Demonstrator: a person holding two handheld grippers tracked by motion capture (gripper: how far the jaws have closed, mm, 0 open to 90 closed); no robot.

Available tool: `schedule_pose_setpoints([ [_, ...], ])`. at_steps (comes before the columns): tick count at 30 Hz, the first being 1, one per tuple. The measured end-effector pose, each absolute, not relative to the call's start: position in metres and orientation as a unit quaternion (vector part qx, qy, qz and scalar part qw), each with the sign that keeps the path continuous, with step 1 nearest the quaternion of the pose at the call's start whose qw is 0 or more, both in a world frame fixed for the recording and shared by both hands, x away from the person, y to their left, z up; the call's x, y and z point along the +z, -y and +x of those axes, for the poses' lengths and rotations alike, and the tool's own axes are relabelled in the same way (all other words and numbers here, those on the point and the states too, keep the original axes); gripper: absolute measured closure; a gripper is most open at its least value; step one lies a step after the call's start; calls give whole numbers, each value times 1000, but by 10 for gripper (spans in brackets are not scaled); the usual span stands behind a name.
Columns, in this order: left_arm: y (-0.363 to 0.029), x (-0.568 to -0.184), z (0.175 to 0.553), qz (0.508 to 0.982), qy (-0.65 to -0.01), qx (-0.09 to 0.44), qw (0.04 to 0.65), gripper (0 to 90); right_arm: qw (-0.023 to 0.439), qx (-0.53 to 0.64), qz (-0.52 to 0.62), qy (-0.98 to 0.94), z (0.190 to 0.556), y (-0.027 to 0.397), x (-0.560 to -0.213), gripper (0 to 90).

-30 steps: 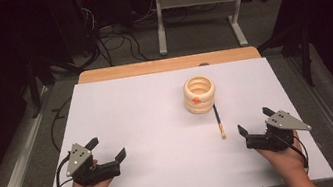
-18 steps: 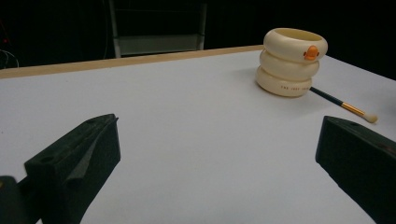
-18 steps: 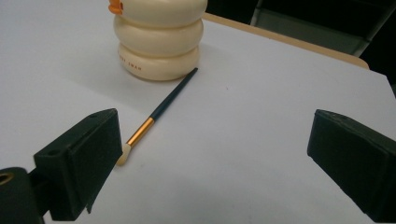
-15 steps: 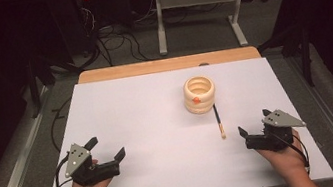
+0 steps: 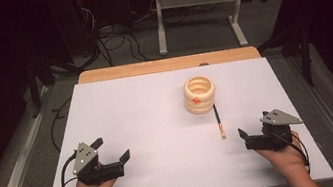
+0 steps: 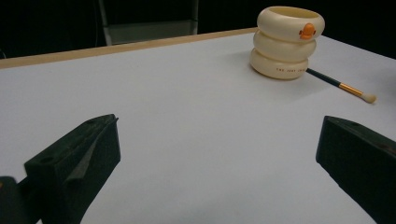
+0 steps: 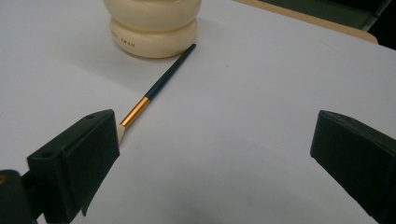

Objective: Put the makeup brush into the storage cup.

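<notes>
The cream ringed holder [image 5: 199, 95] bears an orange mark; the brush [image 5: 218, 121] is dark green, gold-banded, pale-tipped.

white table [image 5: 139, 128]: cream ringed holder [image 5: 199, 94], brush [image 5: 218, 120] lying beside it.

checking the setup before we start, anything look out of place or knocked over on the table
Nothing looks spilled or damaged. The cream ringed holder stands upright, while the brush lies flat on the table beside it rather than in it, its handle end at the holder's base. Both tongs are open and empty.
</notes>
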State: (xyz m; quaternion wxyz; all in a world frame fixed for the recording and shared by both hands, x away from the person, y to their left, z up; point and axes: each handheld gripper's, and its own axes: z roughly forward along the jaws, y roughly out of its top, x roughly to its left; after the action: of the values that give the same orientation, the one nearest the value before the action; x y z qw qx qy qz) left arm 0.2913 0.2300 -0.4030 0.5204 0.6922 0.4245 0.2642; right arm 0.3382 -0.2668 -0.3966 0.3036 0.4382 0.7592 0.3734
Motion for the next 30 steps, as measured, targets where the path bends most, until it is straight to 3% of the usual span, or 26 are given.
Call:
schedule_pose_setpoints([
  [10, -231, -399, 289, 687, -423, 270, 525, 6, 293, 350, 445, -770, 346, 265, -400, 25],
  [19, -226, -401, 286, 693, -413, 263, 529, 6, 234, 310, 478, -788, 355, 265, -410, 26],
  [30, -228, -400, 285, 692, -408, 262, 535, 6, 198, 262, 495, -804, 362, 270, -406, 32],
])
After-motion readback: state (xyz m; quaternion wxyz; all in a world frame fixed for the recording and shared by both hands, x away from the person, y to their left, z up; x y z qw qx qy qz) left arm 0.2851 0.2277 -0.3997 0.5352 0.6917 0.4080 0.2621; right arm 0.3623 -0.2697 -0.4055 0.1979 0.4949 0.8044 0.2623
